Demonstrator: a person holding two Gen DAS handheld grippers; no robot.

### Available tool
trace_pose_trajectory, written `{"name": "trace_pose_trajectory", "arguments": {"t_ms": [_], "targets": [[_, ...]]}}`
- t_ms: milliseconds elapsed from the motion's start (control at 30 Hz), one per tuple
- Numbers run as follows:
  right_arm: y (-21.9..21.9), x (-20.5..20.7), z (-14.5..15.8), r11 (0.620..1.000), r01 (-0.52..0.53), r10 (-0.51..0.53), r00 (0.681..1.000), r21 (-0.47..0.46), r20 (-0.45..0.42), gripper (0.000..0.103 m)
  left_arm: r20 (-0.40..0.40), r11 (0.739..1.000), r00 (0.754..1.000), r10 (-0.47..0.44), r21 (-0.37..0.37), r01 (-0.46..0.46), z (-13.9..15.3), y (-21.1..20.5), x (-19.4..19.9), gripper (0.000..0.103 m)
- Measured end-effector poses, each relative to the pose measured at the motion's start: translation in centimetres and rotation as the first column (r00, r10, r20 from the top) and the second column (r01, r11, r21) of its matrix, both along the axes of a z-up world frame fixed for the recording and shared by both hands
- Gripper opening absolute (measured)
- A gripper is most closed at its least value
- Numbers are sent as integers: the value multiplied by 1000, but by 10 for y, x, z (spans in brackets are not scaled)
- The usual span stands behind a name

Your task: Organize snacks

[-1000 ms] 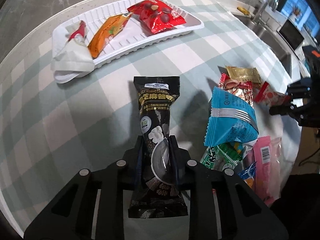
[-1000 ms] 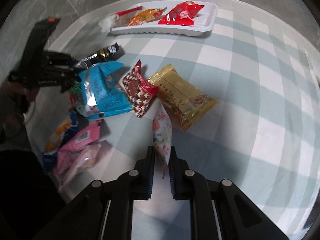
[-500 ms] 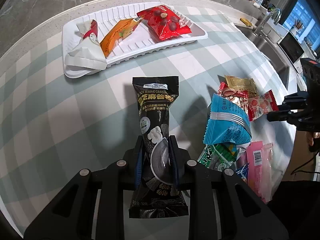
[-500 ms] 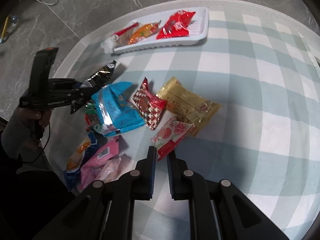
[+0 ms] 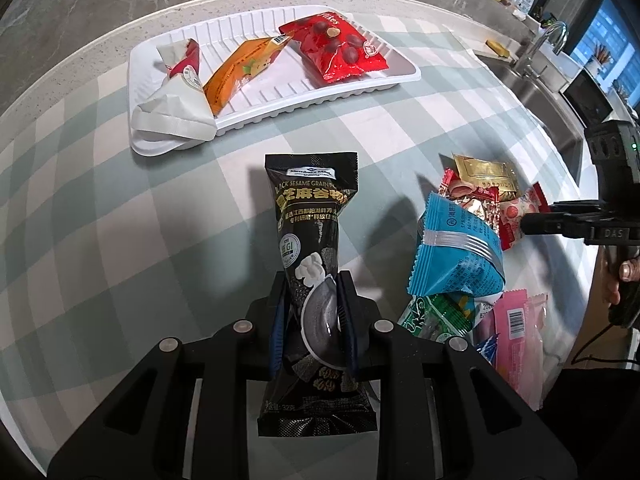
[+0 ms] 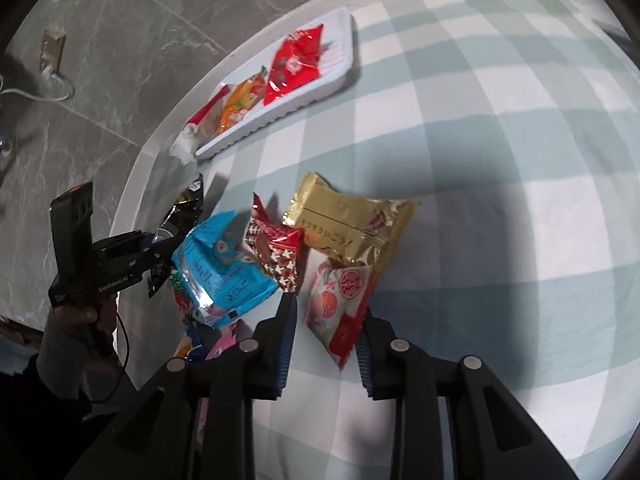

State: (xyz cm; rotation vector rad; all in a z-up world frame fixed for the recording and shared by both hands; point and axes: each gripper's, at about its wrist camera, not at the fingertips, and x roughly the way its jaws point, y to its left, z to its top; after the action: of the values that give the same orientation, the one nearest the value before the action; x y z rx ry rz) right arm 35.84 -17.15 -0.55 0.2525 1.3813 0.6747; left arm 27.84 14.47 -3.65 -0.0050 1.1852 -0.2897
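Left gripper (image 5: 312, 312) clamps one black sachet (image 5: 311, 216); right gripper (image 6: 326, 332), jaws spread, straddles one strawberry packet (image 6: 338, 304); three snacks fill tray (image 5: 400, 68).

Hidden and unclear parts of the snack pile

The left claw (image 5: 313, 312) covers the lower middle of the black sesame snack pack (image 5: 310, 216). The blue packet (image 5: 456, 256) overlaps the green packet (image 5: 436, 316) and the red patterned packet (image 5: 472, 196). From the right wrist view, the pink packets (image 6: 224, 340) sit mostly behind the right claw (image 6: 326, 320); the print on the gold packet (image 6: 352, 224) is too blurred to read.
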Motion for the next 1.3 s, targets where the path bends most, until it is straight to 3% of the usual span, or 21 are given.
{"name": "trace_pose_trajectory", "arguments": {"t_ms": [233, 767, 1300], "targets": [[-8, -1, 1, 996, 37, -34, 999, 80, -38, 19, -2, 1000, 1000, 2, -18, -2, 0, 2, 0, 21], [2, 30, 21, 953, 106, -88, 993, 283, -75, 19, 14, 990, 999, 39, -139, -37, 21, 14, 10, 21], [53, 108, 29, 914, 101, -59, 991, 392, -118, 19, 42, 941, 991, 127, -320, -107, 52, 39, 71, 21]]}}
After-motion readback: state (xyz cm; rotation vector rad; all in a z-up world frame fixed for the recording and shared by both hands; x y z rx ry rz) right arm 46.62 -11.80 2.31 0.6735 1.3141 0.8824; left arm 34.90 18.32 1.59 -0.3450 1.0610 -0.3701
